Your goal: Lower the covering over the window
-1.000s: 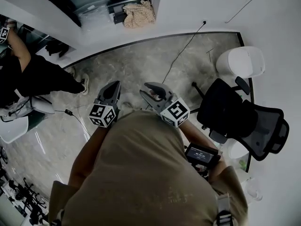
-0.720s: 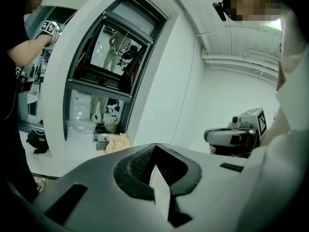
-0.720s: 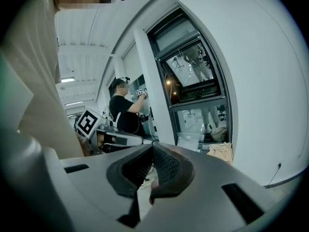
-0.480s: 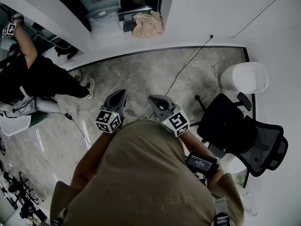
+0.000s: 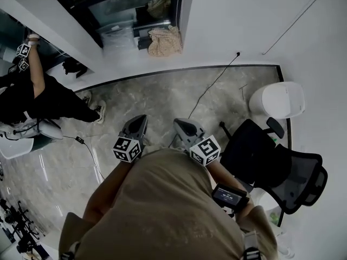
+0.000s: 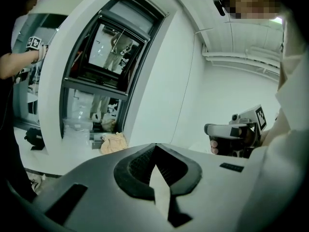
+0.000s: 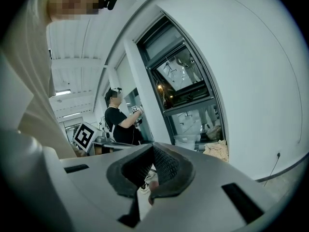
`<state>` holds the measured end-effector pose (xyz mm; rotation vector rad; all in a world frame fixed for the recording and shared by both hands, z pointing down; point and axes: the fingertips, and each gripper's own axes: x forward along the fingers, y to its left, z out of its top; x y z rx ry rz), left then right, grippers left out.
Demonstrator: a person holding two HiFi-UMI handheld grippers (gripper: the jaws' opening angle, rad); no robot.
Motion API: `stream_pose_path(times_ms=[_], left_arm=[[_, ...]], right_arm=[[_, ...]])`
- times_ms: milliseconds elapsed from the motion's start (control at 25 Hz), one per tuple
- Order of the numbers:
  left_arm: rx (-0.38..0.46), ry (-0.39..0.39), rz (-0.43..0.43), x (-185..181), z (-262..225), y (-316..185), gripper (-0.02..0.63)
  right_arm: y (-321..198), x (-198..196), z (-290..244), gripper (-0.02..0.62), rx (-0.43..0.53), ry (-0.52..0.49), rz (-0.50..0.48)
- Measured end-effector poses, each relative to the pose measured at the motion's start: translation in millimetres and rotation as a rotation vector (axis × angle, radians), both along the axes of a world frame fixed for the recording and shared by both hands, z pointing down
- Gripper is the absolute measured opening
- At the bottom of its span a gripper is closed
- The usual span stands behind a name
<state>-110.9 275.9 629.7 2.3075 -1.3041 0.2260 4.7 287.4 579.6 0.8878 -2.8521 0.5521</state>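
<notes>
Standing on the floor (image 5: 162, 93), I hold my left hand-held gripper (image 5: 139, 122) and right hand-held gripper (image 5: 182, 125) closed and empty in front of me, both pointed toward the window (image 5: 127, 7) in the wall (image 5: 233, 20) ahead, well apart from them.

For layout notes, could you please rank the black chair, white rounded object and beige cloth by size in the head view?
1. black chair, largest
2. white rounded object
3. beige cloth, smallest, though farthest away
</notes>
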Motion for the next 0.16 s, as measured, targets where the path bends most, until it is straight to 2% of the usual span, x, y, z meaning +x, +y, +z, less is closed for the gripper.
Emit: stream_pose_path(times_ms=[160], left_arm=[[-0.01,0.005,0.003,33.0,-0.3,5.3,0.014]], right_arm=[[3.8,32.4,-9.4,0.009,-0.027,-0.031,0.011]])
